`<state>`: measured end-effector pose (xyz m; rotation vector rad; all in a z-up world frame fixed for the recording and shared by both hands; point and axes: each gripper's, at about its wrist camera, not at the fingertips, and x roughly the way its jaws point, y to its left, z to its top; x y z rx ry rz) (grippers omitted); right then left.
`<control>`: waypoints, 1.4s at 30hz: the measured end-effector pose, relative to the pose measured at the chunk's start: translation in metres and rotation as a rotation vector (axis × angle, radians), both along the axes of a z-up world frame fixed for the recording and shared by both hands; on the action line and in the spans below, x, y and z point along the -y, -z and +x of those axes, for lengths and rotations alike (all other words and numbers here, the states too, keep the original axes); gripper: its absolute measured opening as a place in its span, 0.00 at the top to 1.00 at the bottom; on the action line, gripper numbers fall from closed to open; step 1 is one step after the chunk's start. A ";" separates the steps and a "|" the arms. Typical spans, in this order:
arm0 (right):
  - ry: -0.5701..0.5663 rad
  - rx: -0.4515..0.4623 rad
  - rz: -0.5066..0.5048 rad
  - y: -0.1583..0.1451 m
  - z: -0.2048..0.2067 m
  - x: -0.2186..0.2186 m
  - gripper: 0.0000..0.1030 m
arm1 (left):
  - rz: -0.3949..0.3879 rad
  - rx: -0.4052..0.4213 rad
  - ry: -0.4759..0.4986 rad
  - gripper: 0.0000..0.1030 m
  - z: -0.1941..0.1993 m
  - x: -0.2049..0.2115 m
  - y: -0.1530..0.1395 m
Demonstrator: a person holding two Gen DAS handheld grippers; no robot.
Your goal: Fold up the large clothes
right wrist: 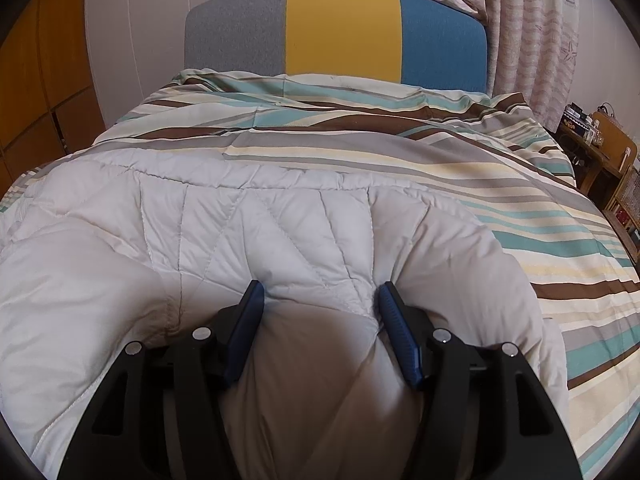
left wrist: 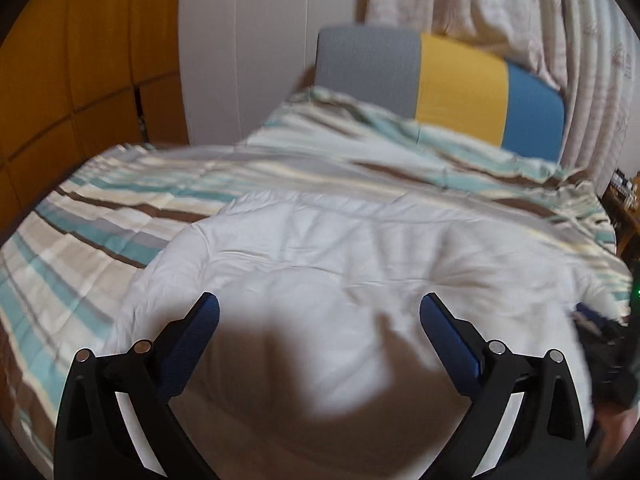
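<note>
A white quilted padded garment lies spread on the striped bed cover. My right gripper is shut on a thick bunched fold of it. The fabric bulges between the two blue pads, and creases run out from them. In the left wrist view the same white garment fills the lower middle, blurred. My left gripper hangs over it wide open, with nothing pinched between its fingers. A dark shape at that view's right edge is too blurred to make out.
The bed has a grey, yellow and blue headboard at the far end. Patterned curtains hang behind it on the right. A cluttered wooden side table stands right of the bed, and wooden cupboards line the left wall.
</note>
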<state>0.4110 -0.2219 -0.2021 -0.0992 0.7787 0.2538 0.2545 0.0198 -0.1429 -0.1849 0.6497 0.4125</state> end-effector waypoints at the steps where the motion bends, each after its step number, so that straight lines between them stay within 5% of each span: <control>1: 0.000 0.001 -0.001 0.000 0.000 0.001 0.42 | 0.012 -0.001 0.018 0.03 0.001 0.009 0.000; 6: 0.001 0.011 -0.005 -0.002 -0.003 0.001 0.42 | 0.151 -0.125 0.030 0.03 0.035 0.035 0.033; 12: 0.005 0.012 -0.004 -0.001 -0.003 0.000 0.42 | 0.050 -0.135 0.060 0.03 0.050 0.017 0.061; 19: 0.008 0.015 -0.017 -0.001 -0.004 -0.001 0.41 | 0.023 -0.137 0.073 0.03 0.049 0.014 0.059; 26: 0.008 0.021 -0.030 -0.001 -0.005 -0.002 0.41 | -0.042 -0.071 0.119 0.03 -0.006 0.000 0.032; 37: 0.014 0.041 -0.059 -0.002 -0.009 -0.004 0.41 | -0.088 0.067 -0.065 0.03 -0.091 -0.058 0.004; 42: 0.019 0.048 -0.077 -0.003 -0.011 -0.005 0.40 | -0.108 0.017 -0.152 0.03 -0.115 -0.074 0.018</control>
